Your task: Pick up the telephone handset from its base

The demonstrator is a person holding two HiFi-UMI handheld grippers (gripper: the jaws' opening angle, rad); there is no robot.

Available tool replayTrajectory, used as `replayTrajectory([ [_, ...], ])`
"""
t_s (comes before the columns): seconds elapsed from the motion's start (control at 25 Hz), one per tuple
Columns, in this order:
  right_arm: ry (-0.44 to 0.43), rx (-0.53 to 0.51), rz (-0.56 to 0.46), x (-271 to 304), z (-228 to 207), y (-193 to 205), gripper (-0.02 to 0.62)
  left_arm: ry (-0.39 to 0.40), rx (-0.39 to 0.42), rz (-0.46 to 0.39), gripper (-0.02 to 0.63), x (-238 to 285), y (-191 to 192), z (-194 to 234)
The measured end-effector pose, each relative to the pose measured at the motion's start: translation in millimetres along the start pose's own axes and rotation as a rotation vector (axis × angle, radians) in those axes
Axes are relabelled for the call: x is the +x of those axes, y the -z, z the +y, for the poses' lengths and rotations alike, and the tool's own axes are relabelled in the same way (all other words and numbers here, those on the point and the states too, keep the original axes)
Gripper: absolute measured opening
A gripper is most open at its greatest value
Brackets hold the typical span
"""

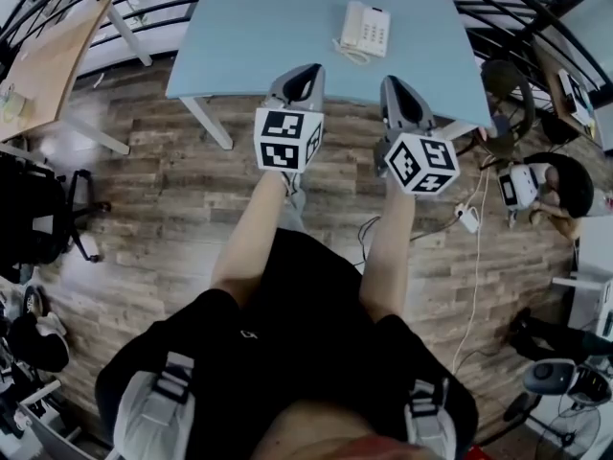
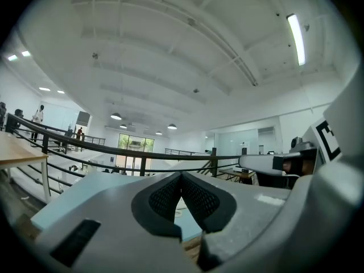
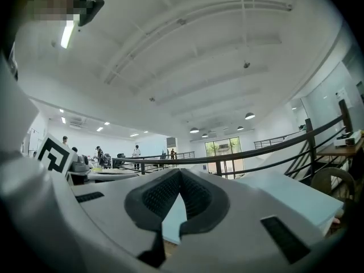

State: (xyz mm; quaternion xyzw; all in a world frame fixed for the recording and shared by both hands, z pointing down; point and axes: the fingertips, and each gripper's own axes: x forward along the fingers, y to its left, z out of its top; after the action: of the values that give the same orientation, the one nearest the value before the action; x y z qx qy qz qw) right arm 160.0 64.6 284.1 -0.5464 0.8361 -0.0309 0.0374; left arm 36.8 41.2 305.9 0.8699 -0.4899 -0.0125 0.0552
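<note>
A white telephone [image 1: 366, 29] with its handset resting on the left side of the base sits on the pale blue table [image 1: 259, 36], towards the far right. My left gripper [image 1: 300, 77] and my right gripper [image 1: 399, 88] are held side by side at the table's near edge, well short of the phone. Both point level. In the left gripper view the left gripper [image 2: 181, 178] has its jaws closed tip to tip with nothing between. The right gripper [image 3: 180, 175] looks the same in its own view. The phone is hidden in both gripper views.
A wooden table [image 1: 48, 65] stands at the left, with black railings [image 1: 144, 12] behind both tables. At the right are a black chair [image 1: 503, 89], cables and devices on the wooden floor [image 1: 153, 199]. People stand far off in the hall [image 3: 136, 151].
</note>
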Motion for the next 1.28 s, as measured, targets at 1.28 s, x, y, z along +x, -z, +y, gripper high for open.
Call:
replayTrajectory([
  [1.28,0.109,0.213,0.356,287.8,-204.0,170.4,-0.003,0.046,-0.211,0.345,0.000,328.5,142.7,134.3],
])
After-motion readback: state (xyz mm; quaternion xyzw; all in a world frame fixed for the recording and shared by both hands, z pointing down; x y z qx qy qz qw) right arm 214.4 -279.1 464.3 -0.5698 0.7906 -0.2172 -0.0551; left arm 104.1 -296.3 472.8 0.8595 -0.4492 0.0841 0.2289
